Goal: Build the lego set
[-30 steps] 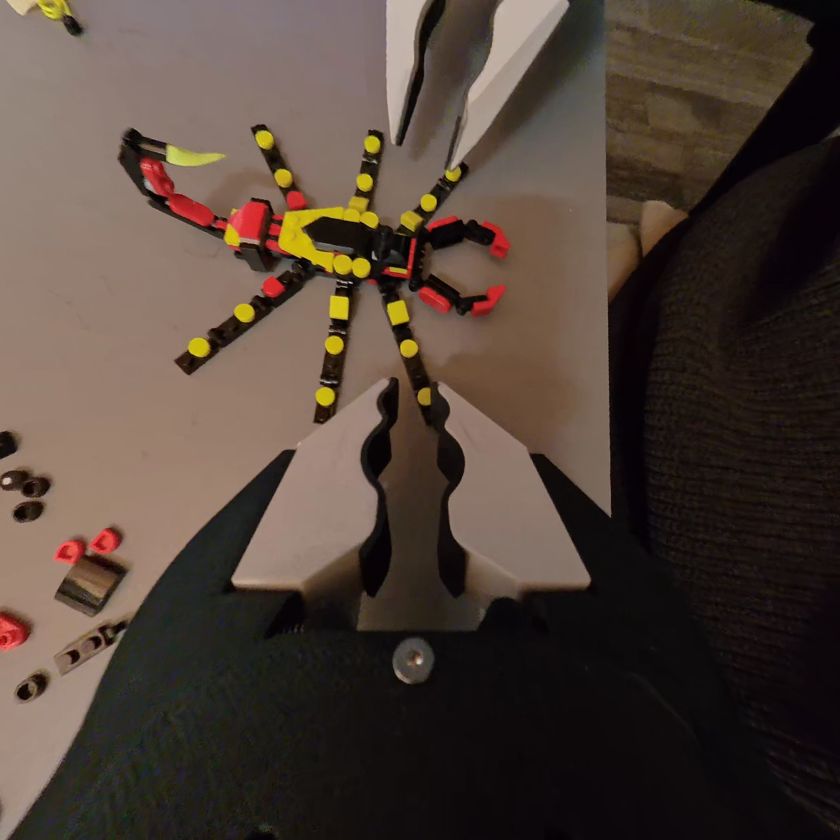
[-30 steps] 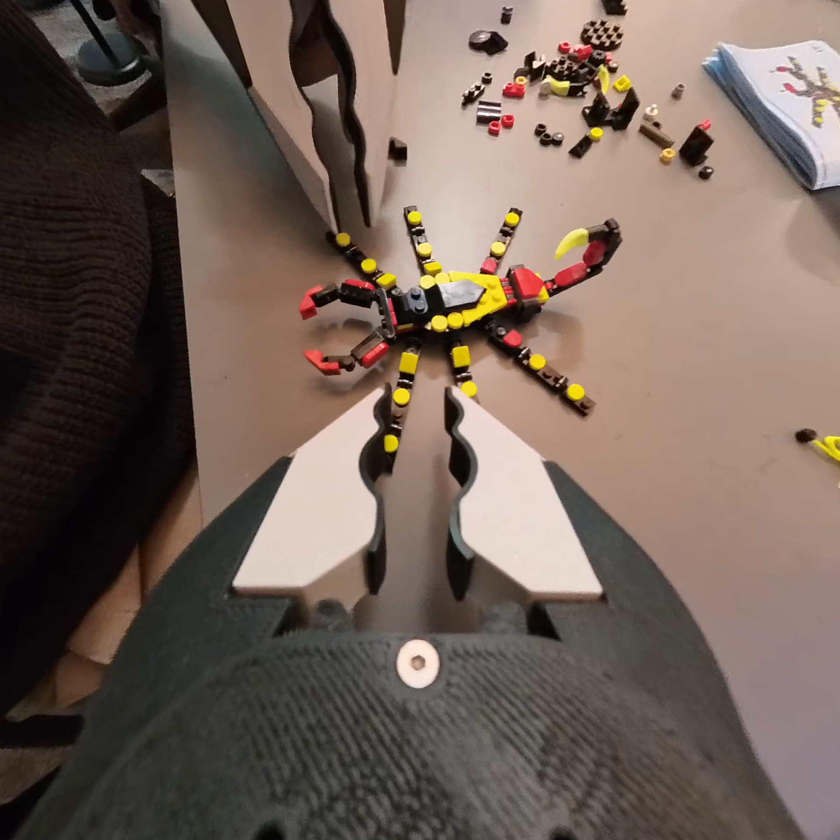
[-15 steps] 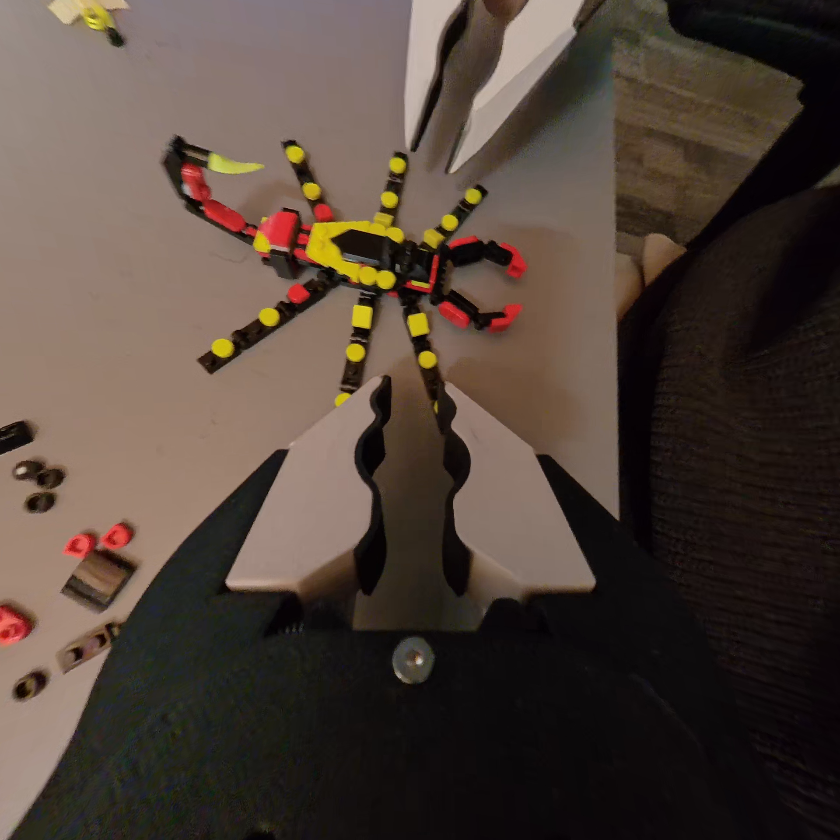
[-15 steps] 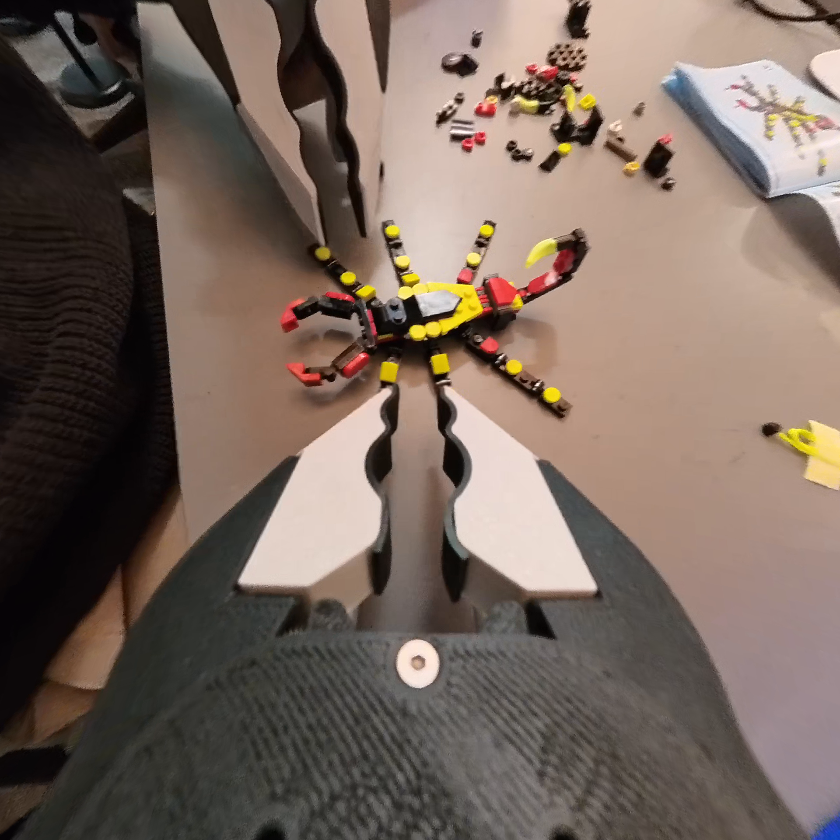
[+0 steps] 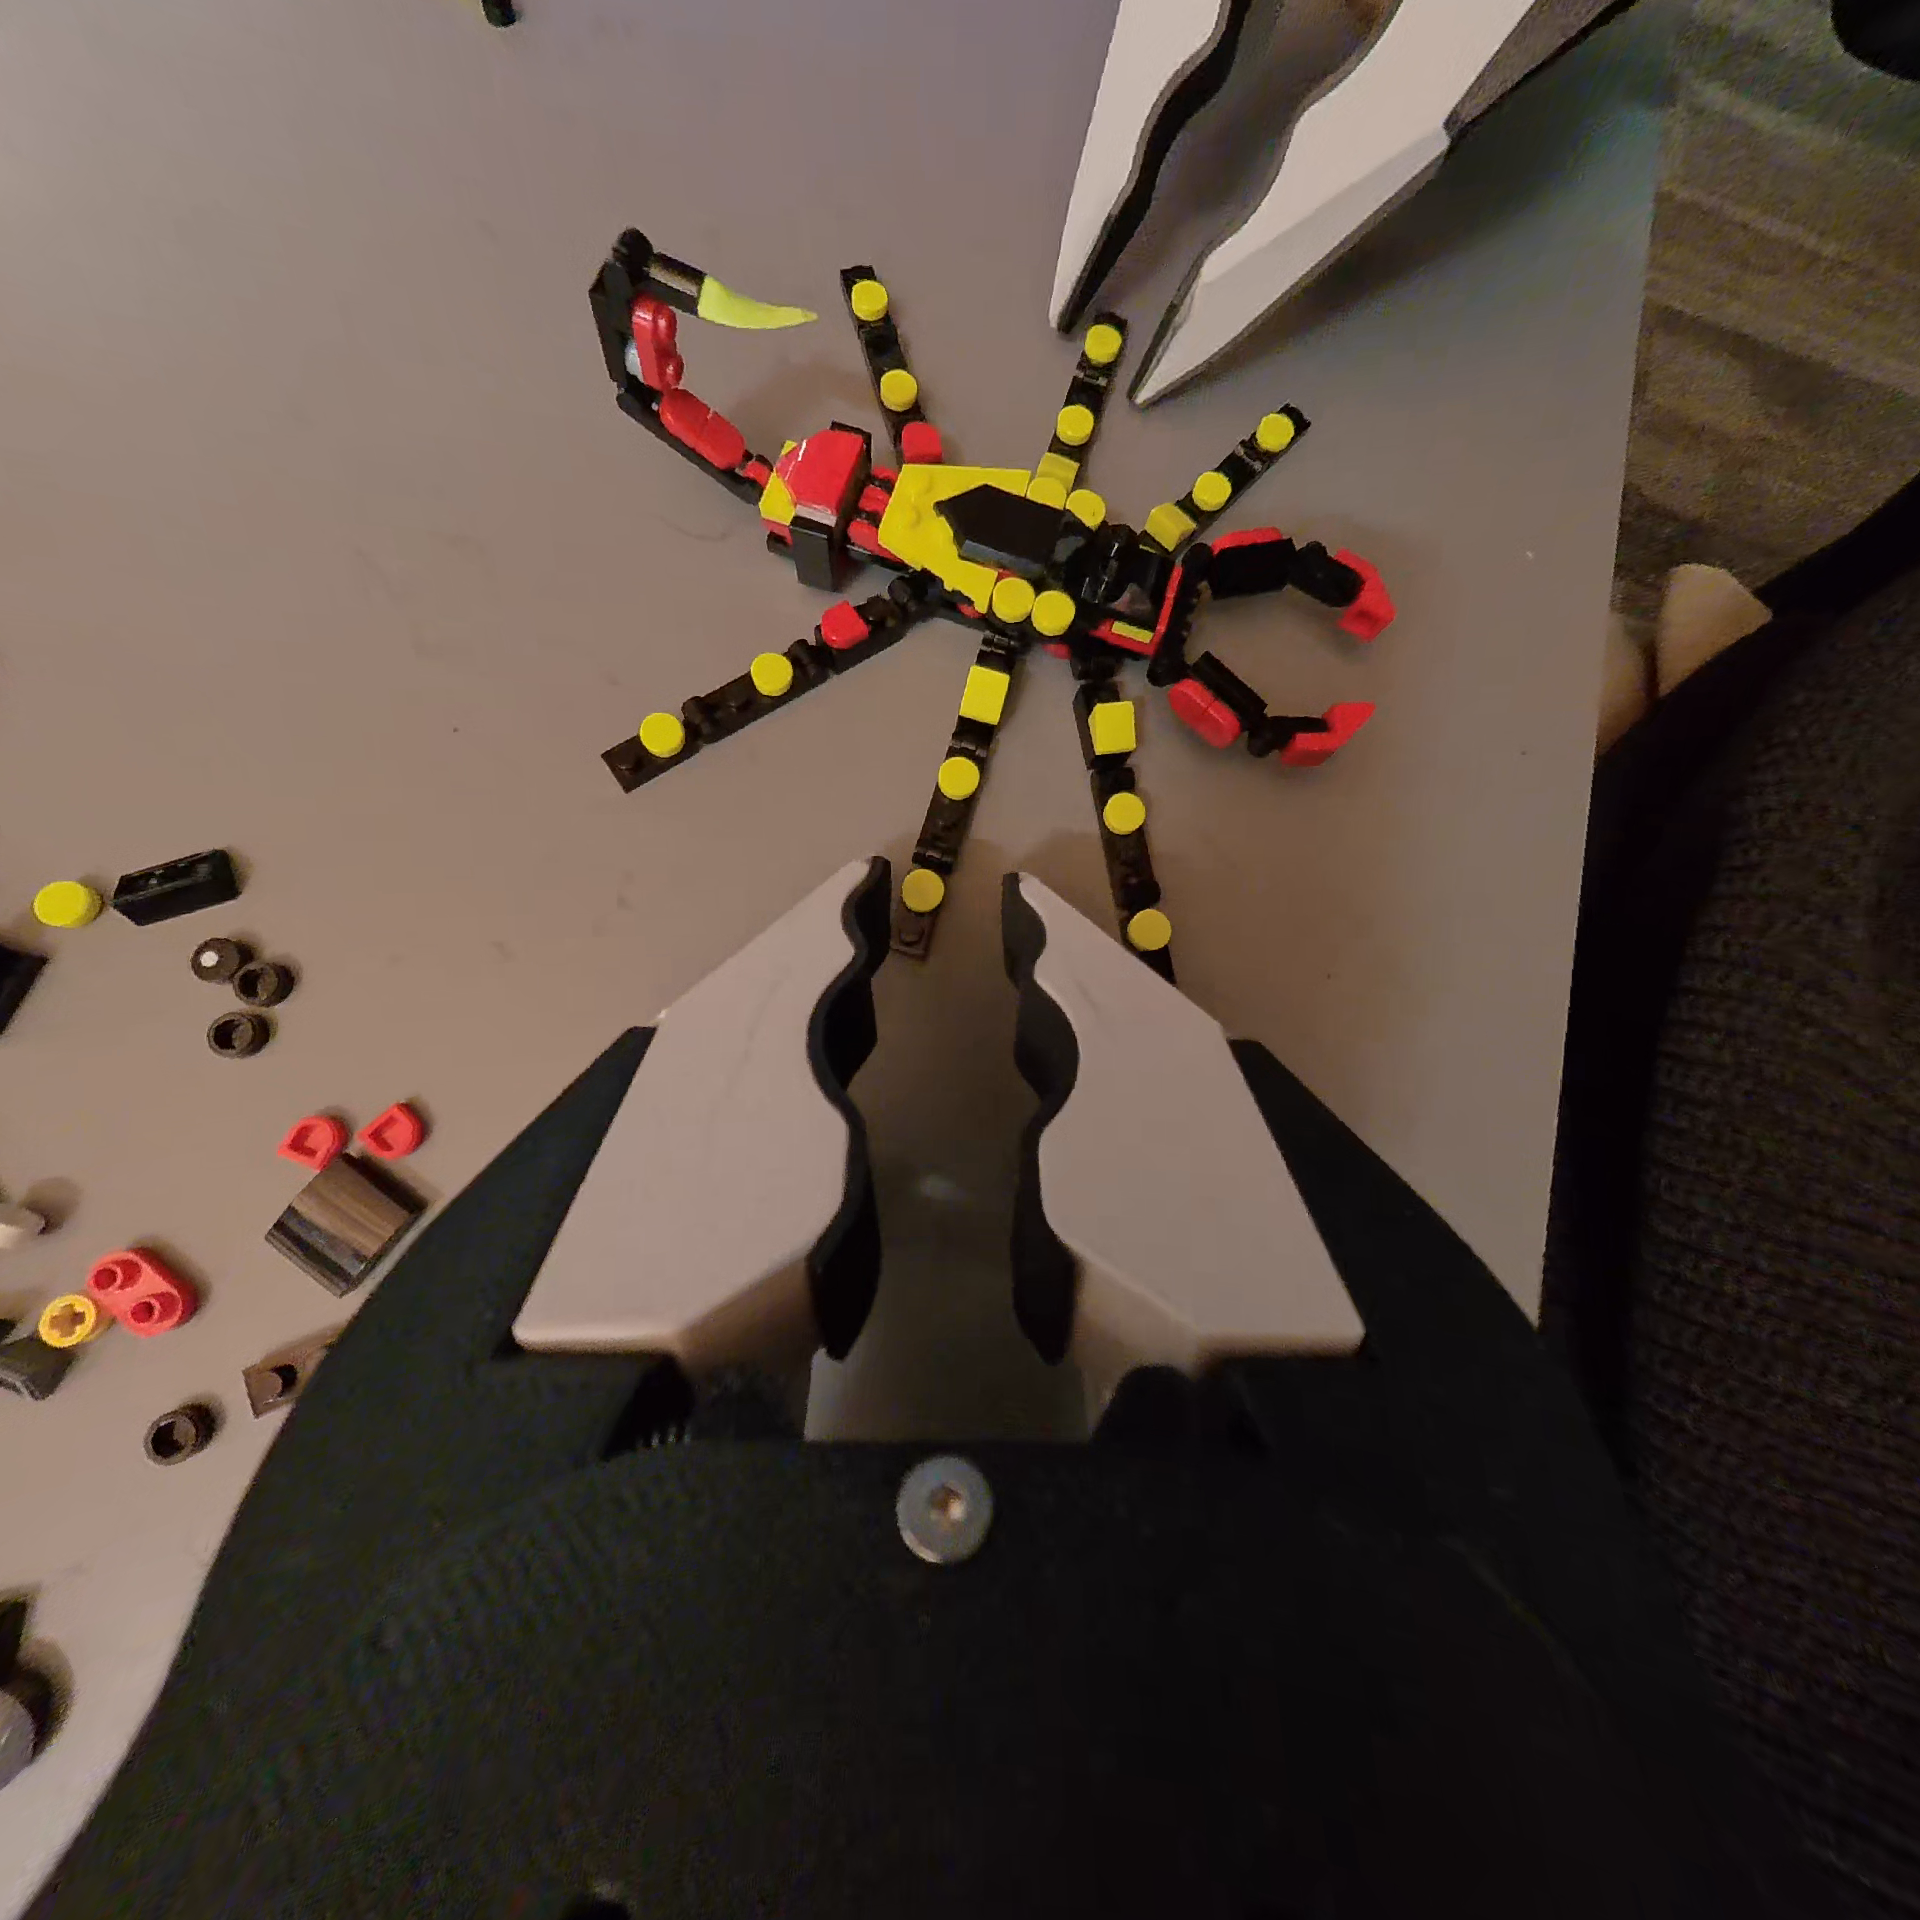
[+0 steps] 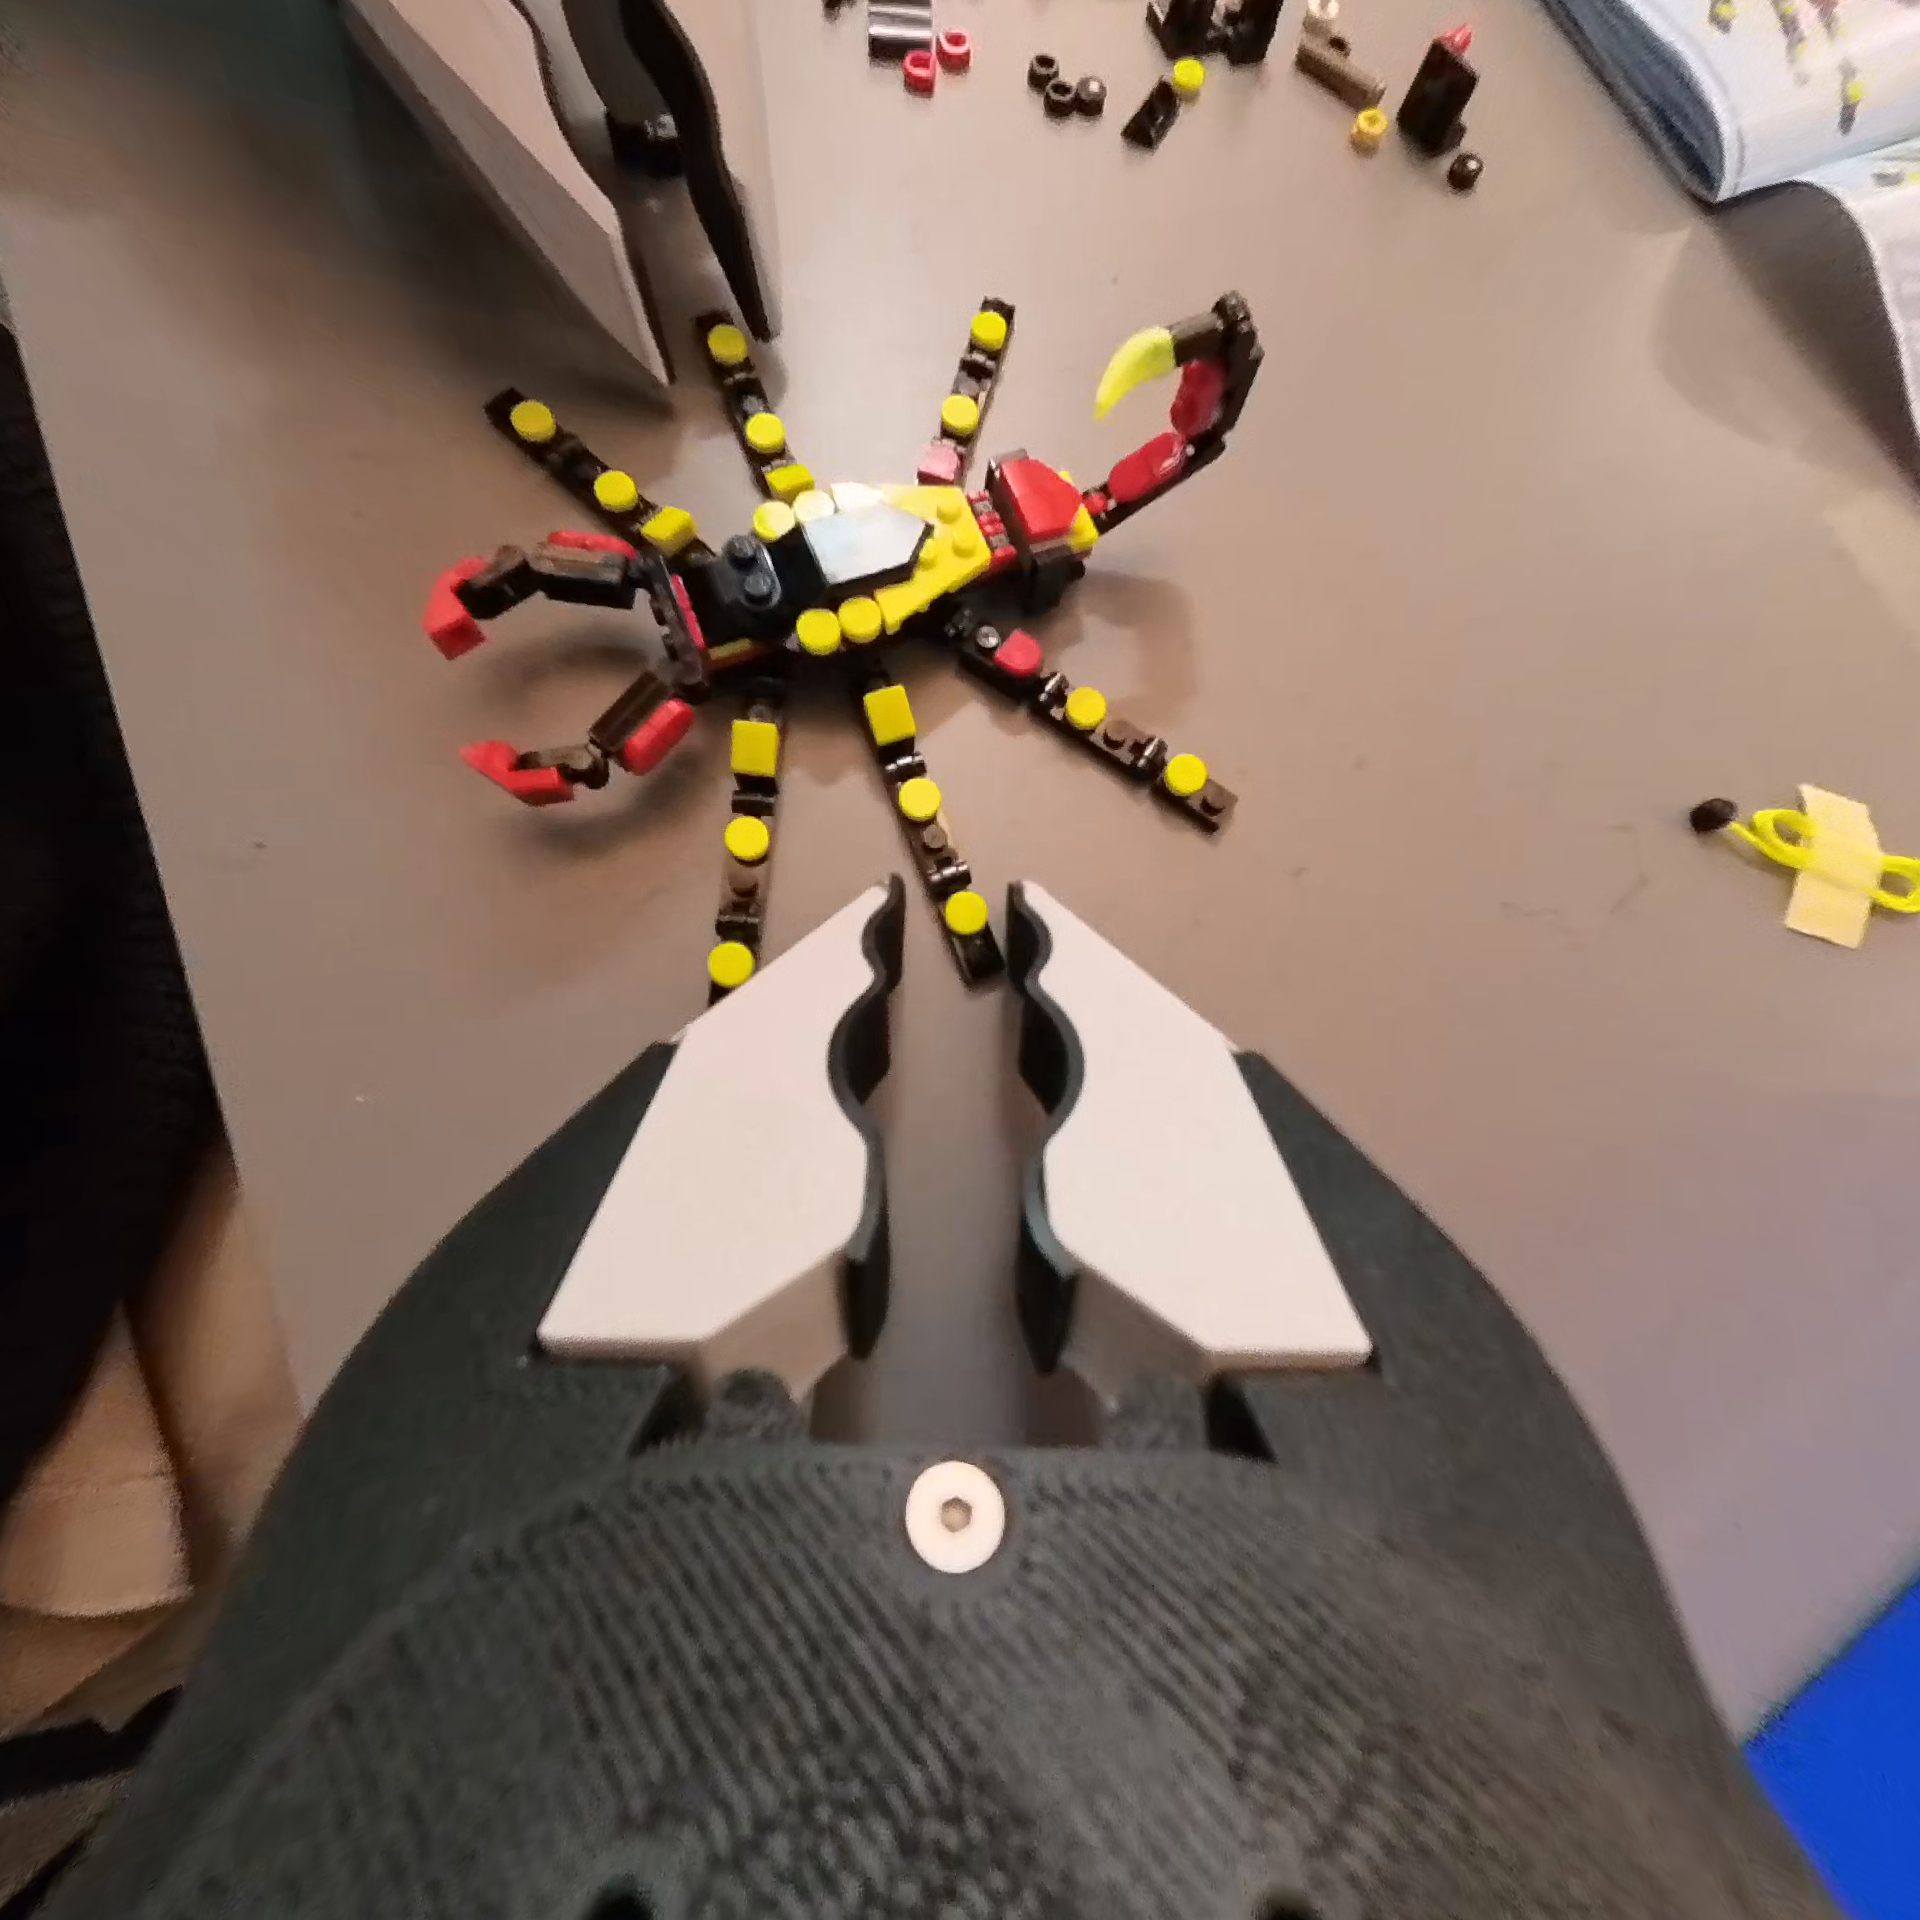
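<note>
Straddling opposite legs of the scorpion near the table edge, the left gripper and right gripper stand slightly open, gripping nothing.

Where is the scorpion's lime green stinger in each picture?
Left wrist view: stinger sits upper left, pointing right, at the curled tail's tip.
Right wrist view: stinger sits upper right, curving down-left from the tail's tip.
Shared landmark: the red pincers at the scorpion's opposite end, right in the left view, left in the right view.
</note>
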{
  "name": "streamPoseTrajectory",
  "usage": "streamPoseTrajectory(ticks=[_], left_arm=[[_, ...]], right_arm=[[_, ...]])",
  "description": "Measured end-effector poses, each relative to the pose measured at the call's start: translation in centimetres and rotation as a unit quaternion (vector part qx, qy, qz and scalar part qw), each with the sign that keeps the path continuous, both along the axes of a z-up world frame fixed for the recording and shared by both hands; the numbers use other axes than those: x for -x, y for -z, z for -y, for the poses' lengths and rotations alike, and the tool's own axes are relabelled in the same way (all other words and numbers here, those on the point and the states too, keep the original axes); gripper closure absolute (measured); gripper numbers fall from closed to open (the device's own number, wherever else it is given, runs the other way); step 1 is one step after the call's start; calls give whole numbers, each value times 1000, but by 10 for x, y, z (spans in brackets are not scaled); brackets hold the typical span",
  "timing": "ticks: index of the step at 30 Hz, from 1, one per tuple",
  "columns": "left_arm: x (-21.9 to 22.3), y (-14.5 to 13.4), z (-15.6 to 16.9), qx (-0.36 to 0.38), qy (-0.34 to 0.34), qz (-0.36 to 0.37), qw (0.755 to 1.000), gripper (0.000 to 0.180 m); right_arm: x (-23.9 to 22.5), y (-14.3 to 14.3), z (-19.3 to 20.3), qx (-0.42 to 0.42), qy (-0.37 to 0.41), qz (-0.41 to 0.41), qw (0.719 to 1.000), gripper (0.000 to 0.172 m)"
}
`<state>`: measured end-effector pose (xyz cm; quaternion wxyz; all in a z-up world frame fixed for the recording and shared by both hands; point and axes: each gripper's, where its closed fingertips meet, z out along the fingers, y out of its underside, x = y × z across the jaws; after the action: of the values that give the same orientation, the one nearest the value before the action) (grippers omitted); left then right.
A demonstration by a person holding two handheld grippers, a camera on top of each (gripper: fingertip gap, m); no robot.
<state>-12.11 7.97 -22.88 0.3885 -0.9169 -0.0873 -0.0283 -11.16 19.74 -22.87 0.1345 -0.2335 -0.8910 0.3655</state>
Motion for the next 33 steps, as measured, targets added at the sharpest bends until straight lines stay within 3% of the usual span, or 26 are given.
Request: streamPoseTrajectory(ticks=[5,7,16,20,26,29,33], left_arm=[[12,-40,-2,-91,-49,29,994,155],[21,-55,1,-132,-73,35,988,155],[35,-43,2,-159,-91,74,980,155],[34,-38,0,-149,-76,67,984,155],[34,-58,5,-175,-43,1,984,152],[41,-56,17,-166,-62,-22,984,151],[51,-77,24,-205,-105,-34,973,150]], right_arm=[[15,-53,4,122,48,-40,990,154],[20,-63,-1,144,68,-53,986,154],[22,-30,15,96,9,-35,995,157],[24,-44,32,136,-26,-32,990,156],[24,-49,38,130,-10,-11,991,143],[11,-40,39,101,-12,10,995,142],[2,-43,46,79,-13,-25,996,142]])
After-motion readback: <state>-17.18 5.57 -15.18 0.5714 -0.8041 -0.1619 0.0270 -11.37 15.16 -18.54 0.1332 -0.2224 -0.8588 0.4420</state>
